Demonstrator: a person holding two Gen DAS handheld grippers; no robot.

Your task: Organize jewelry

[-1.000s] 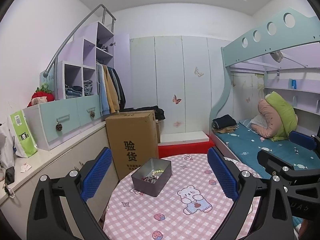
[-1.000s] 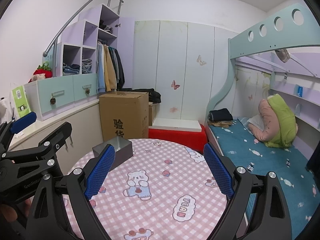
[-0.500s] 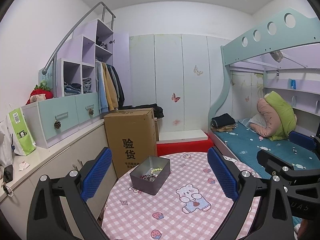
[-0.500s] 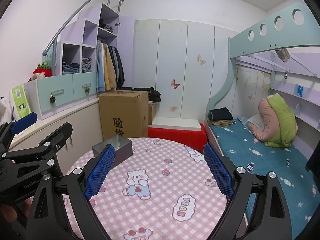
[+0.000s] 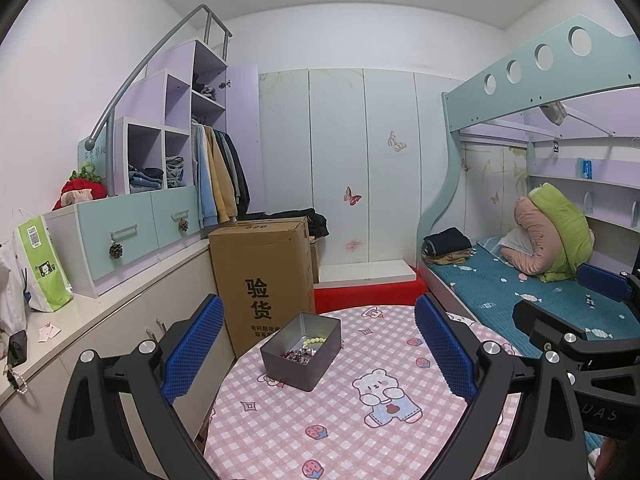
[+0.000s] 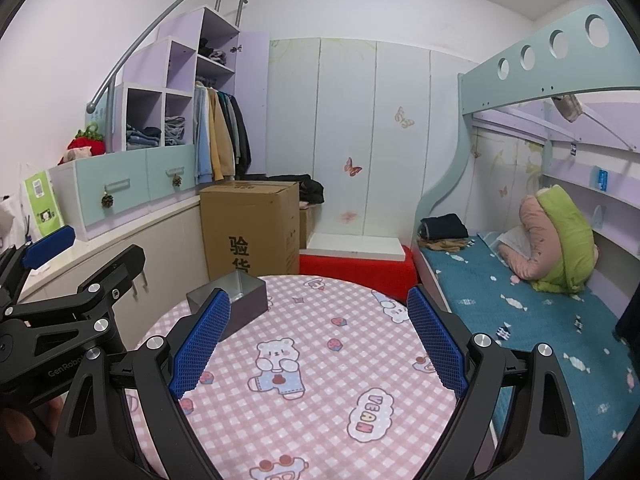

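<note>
A grey metal box (image 5: 301,351) sits on the round table with a pink checked cloth (image 5: 340,420). Inside it lie a pale green bead bracelet (image 5: 314,339) and a heap of sparkly jewelry (image 5: 298,354). My left gripper (image 5: 316,354) is open, held above the table just short of the box, nothing between its blue pads. My right gripper (image 6: 318,346) is also open and empty over the cloth (image 6: 320,360), with the box (image 6: 236,300) partly hidden behind its left finger (image 6: 200,348). The left gripper's body (image 6: 60,320) shows at the left of the right wrist view.
A tall cardboard box (image 5: 264,280) stands behind the table beside a red step (image 5: 368,292). A counter with drawers and shelves (image 5: 120,236) runs along the left. The bunk bed (image 5: 540,288) with a teal mattress lies to the right.
Both grippers have risen and tilted slightly, so the table and box sit lower in the views. Neither gripper has changed its opening.
</note>
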